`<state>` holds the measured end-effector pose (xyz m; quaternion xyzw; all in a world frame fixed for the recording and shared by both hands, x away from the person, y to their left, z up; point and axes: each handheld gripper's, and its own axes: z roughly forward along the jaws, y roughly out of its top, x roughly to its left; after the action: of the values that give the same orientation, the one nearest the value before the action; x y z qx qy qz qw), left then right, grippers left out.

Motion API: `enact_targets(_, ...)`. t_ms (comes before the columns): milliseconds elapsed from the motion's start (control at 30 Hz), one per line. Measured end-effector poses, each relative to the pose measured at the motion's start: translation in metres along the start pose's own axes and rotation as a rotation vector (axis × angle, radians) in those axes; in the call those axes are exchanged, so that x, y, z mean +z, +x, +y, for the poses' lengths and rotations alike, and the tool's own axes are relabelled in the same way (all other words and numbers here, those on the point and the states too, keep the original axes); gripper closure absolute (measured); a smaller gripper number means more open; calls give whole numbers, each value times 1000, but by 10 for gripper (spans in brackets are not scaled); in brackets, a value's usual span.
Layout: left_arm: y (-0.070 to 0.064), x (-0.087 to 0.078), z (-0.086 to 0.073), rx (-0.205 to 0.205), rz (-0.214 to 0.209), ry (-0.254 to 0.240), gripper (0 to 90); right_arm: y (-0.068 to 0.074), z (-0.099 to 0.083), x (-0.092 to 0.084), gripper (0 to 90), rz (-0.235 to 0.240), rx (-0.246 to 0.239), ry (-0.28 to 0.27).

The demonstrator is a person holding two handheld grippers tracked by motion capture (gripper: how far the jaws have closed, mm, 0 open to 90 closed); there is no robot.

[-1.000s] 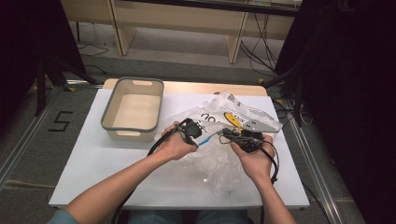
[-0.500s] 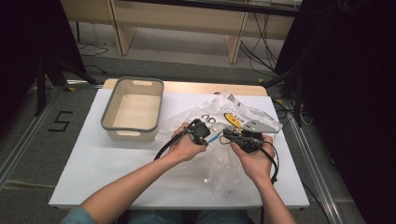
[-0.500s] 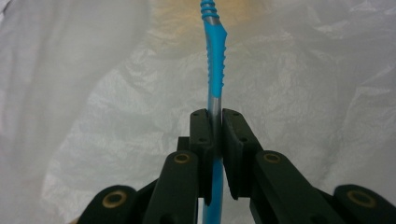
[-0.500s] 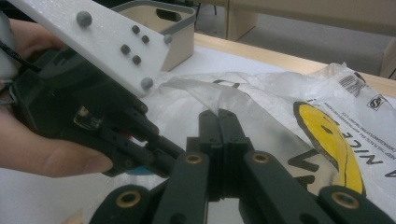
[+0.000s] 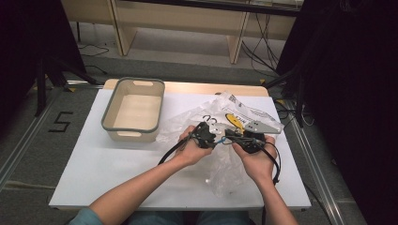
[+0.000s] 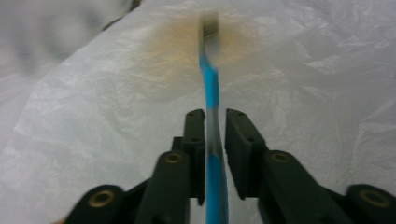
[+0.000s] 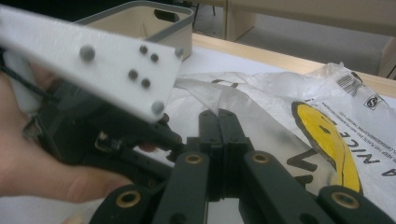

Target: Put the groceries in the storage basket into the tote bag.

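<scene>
A blue toothbrush (image 6: 209, 79) runs between the jaws of my left gripper (image 6: 215, 116), its bristle head blurred against a clear plastic bag (image 6: 303, 70). Those jaws have just been opening and stand slightly apart around the handle. In the high view the left gripper (image 5: 217, 138) and right gripper (image 5: 233, 136) meet tip to tip over the crumpled bag (image 5: 211, 164). My right gripper (image 7: 218, 116) is shut, with a fold of the bag (image 7: 280, 84) pinched at its tips. The left gripper's body and grey plate (image 7: 93, 60) are close on its left.
A beige tub with a grey rim (image 5: 108, 108) stands at the back left of the white table (image 5: 94, 164). The bag carries a yellow smiley print (image 7: 327, 140). Cables trail from both grippers toward the front edge.
The left hand has moved right and slightly down, up to the right gripper over the bag. The right hand has stayed put.
</scene>
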<state>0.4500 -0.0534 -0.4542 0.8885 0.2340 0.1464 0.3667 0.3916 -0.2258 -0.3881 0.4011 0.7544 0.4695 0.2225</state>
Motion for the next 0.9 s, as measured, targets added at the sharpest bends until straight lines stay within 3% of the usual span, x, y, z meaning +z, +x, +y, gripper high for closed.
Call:
enact_targets(200,0,-11,-11,1,19,-16,576,-2,-2,-2,900,-1,5,10)
enact_targets(300,0,-26,-19,-1,15,-37,494,-3,-5,-3,900,-2,6,21)
enact_targets(500,-6,-59,-44,-8,2,-77,433,-3,-13,-5,900,0,-4,66)
enact_targets(700,-11,-90,-72,-8,25,-88,389,-1,-30,-2,900,29,-11,154)
enact_targets(900,0,-109,-93,-66,83,-88,379,2,-47,8,900,79,-14,265)
